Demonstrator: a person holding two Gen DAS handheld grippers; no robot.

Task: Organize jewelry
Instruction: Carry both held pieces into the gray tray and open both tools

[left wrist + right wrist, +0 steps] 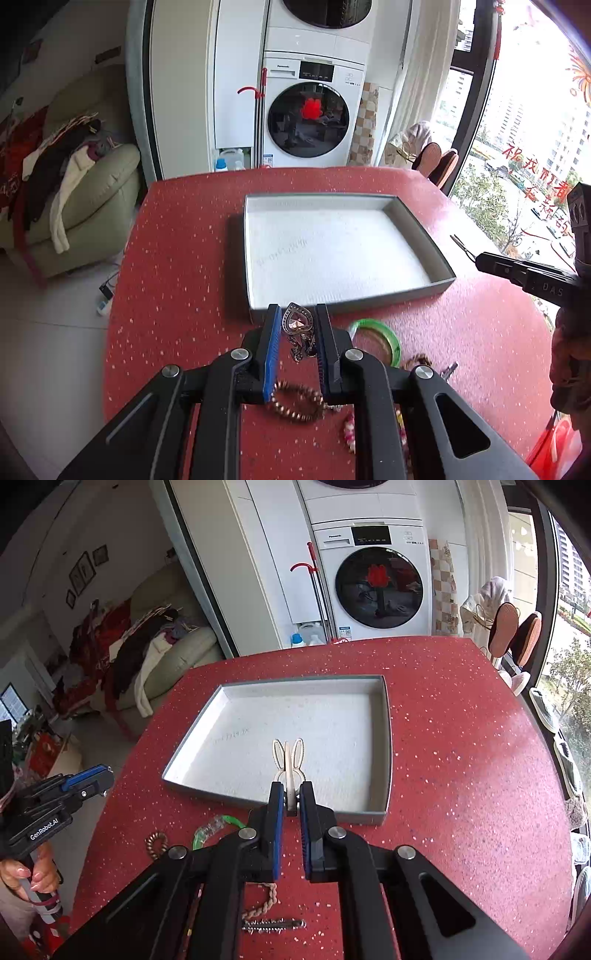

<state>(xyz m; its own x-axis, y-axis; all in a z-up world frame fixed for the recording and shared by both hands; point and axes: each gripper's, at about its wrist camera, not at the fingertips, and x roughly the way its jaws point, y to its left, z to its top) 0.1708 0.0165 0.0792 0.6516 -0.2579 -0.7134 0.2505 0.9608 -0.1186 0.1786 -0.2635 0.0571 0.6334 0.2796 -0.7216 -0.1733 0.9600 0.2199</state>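
My left gripper (pixel 297 314) is shut on a heart-shaped pendant (pixel 297 322) with a pink stone, held above the red table just short of the grey tray (pixel 421 229). My right gripper (pixel 291 790) is shut on a white rabbit-ear hair clip (pixel 288 757), raised over the tray's (pixel 386 738) near edge. The tray's white lining is bare. A beaded brown bracelet (pixel 295 402) lies on the table under the left gripper. A green bangle (pixel 384 334) sits to its right.
On the red table (pixel 461 757) lie a green bangle (pixel 212 829), a coiled brown hair tie (pixel 155 843), a braided cord (pixel 264 901) and a silver rhinestone clip (pixel 275 925). A washing machine (pixel 373 579) stands beyond the table, a sofa (pixel 85 192) with clothes at left.
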